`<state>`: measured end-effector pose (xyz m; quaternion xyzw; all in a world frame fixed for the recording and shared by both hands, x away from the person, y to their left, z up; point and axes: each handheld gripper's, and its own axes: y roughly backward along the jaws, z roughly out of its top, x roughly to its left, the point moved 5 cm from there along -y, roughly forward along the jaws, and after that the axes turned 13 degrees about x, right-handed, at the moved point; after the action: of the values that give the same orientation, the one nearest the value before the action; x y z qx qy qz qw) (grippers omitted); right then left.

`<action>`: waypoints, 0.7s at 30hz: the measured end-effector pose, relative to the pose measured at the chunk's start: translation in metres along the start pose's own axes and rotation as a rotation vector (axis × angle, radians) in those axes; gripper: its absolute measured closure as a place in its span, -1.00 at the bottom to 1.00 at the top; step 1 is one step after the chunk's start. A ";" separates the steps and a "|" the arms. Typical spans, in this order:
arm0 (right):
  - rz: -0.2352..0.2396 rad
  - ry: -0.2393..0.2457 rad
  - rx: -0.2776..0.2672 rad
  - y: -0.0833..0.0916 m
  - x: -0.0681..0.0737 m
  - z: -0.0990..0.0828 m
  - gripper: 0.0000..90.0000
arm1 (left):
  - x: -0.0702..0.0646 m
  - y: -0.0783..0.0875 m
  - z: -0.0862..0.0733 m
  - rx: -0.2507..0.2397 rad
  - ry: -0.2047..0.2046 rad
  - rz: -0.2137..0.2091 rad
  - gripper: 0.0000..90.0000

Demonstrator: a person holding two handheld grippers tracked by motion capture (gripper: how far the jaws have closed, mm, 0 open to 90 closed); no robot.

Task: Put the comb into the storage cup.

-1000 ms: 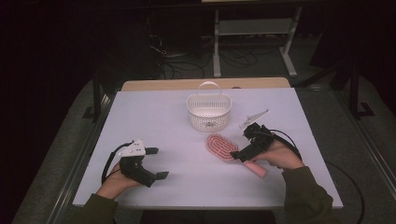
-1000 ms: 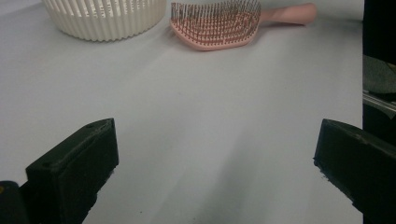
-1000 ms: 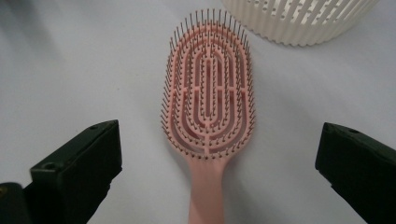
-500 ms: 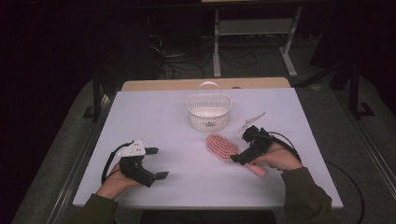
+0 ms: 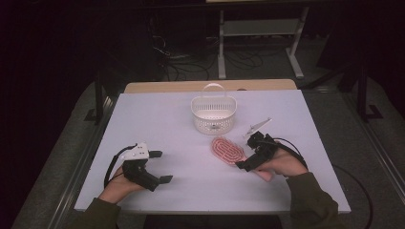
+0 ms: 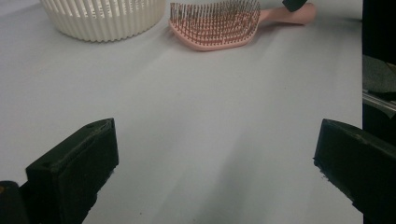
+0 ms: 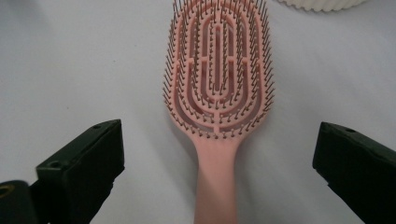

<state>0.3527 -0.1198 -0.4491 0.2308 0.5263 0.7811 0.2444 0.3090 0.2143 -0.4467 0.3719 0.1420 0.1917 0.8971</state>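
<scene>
Right hand-held gripper (image 5: pixel 243 165) sits low over the worktop (image 5: pixel 167 119) with its jaws spread wide, straddling the handle of the pink hairbrush (image 5: pixel 228 150) without touching it; in the right gripper view the handle runs up the middle of the gap, and the brush (image 7: pixel 218 93) lies bristles up, flat on the worktop, head pointing away from me. My right hand (image 5: pixel 282 164) rests on the surface behind the gripper. Left hand-held gripper (image 5: pixel 160 167) is also open, nothing between its jaws, held near the front left of the worktop and well apart from the brush; its view shows bare white surface between the jaws, with the brush (image 6: pixel 217 25) and the basket farther off. White ribbed basket (image 5: pixel 213 114), handle upright, stands beyond the brush head, near it but not touching. A small pale clip-like item (image 5: pixel 257 126) lies just right of the basket, beyond my right gripper; I cannot tell what it is.
</scene>
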 end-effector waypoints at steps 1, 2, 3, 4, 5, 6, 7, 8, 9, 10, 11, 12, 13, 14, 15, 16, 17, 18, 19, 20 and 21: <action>0.004 -0.003 0.002 -0.001 0.001 -0.001 -0.94 | 0.000 0.000 0.000 0.000 0.000 -0.001 -1.00; 0.004 -0.003 0.002 -0.001 0.001 -0.001 -0.94 | 0.000 0.000 0.000 0.000 -0.001 -0.002 -1.00; 0.005 -0.004 0.003 -0.001 0.001 -0.002 -0.93 | 0.000 0.000 0.000 -0.001 -0.001 -0.002 -1.00; 0.005 -0.006 0.004 -0.002 0.001 -0.002 -0.93 | 0.000 0.000 0.000 -0.002 -0.002 -0.003 -1.00; 0.006 -0.004 0.006 -0.002 0.002 -0.003 -0.92 | 0.000 0.000 0.000 -0.003 -0.001 -0.004 -1.00; 0.006 -0.003 0.006 -0.003 0.002 -0.003 -0.91 | 0.000 0.000 0.000 -0.003 -0.001 -0.004 -1.00; 0.006 -0.003 0.006 -0.003 0.002 -0.003 -0.91 | 0.000 0.000 0.000 -0.002 -0.002 -0.004 -1.00; 0.006 -0.002 0.007 -0.003 0.002 -0.003 -0.91 | 0.000 0.000 0.000 -0.002 -0.002 -0.004 -1.00; 0.006 0.000 0.007 -0.003 0.002 -0.003 -0.89 | 0.000 0.000 0.000 -0.003 -0.001 -0.004 -1.00; 0.005 0.004 0.009 -0.004 0.002 -0.003 -0.87 | 0.000 0.000 0.000 -0.002 -0.001 -0.003 -1.00; 0.005 0.004 0.009 -0.004 0.002 -0.003 -0.87 | 0.000 0.000 0.000 -0.002 -0.001 -0.003 -1.00; 0.007 0.006 0.011 -0.005 0.002 -0.004 -0.80 | 0.000 0.000 0.000 -0.001 -0.001 -0.003 -1.00; 0.007 0.006 0.011 -0.005 0.002 -0.004 -0.80 | 0.000 0.000 0.000 -0.001 -0.001 -0.003 -1.00; 0.010 0.006 0.014 -0.006 0.002 -0.005 -0.77 | 0.000 0.000 0.000 -0.001 -0.001 -0.003 -1.00; 0.006 0.008 0.016 -0.006 0.002 -0.005 -0.75 | 0.000 0.000 0.000 -0.002 -0.001 -0.003 -1.00; 0.006 0.008 0.020 -0.007 0.002 -0.005 -0.73 | 0.000 0.000 0.000 -0.002 -0.001 -0.003 -1.00; 0.006 0.007 0.022 -0.007 0.002 -0.006 -0.71 | 0.000 0.000 0.000 -0.001 0.000 -0.002 -1.00; 0.007 0.004 0.024 -0.007 0.001 -0.006 -0.71 | 0.000 0.000 0.000 0.000 0.001 -0.002 -1.00; 0.008 0.003 0.024 -0.008 0.001 -0.006 -0.70 | 0.000 0.000 0.000 0.000 0.000 -0.002 -1.00; 0.009 0.004 0.027 -0.008 0.001 -0.006 -0.68 | 0.000 0.000 0.000 0.000 0.000 -0.002 -1.00; 0.009 0.004 0.030 -0.008 0.001 -0.007 -0.67 | 0.000 0.000 0.000 -0.002 0.001 -0.002 -1.00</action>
<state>0.3492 -0.1215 -0.4592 0.2353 0.5374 0.7747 0.2362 0.3089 0.2143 -0.4469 0.3710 0.1424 0.1912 0.8975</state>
